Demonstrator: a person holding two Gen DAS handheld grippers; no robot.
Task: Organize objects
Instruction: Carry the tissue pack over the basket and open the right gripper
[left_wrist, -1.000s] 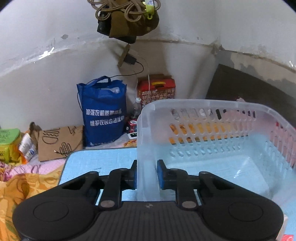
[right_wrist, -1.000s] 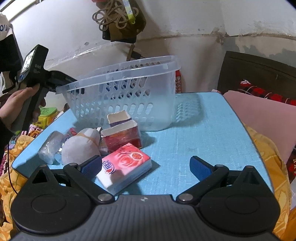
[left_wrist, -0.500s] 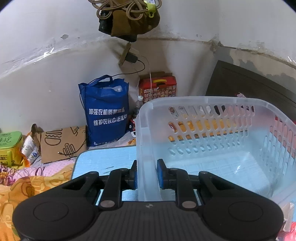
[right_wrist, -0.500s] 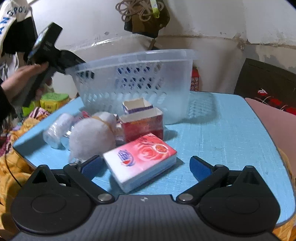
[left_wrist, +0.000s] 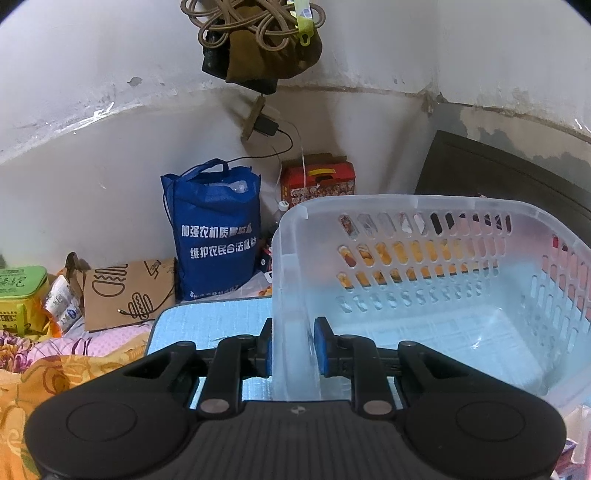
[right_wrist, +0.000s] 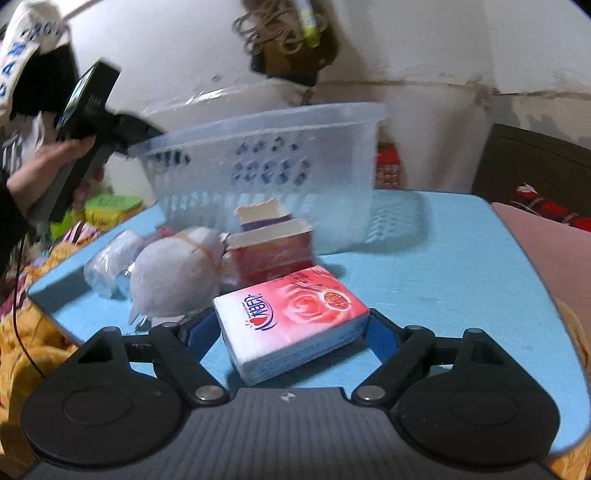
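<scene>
Our left gripper (left_wrist: 293, 343) is clamping the near wall of the clear basket (left_wrist: 424, 206), which is sitting on the blue table (left_wrist: 207, 321). Our right gripper (right_wrist: 291, 326) is closing its jaws around the pink tissue pack (right_wrist: 291, 317) lying between them, the pads looking just at its ends. Beyond it a white plush (right_wrist: 173, 280) and red box (right_wrist: 273, 251) are crowding the tabletop. Behind the basket, a blue bag (left_wrist: 218, 236) is leaning against the stained white wall (left_wrist: 92, 147).
</scene>
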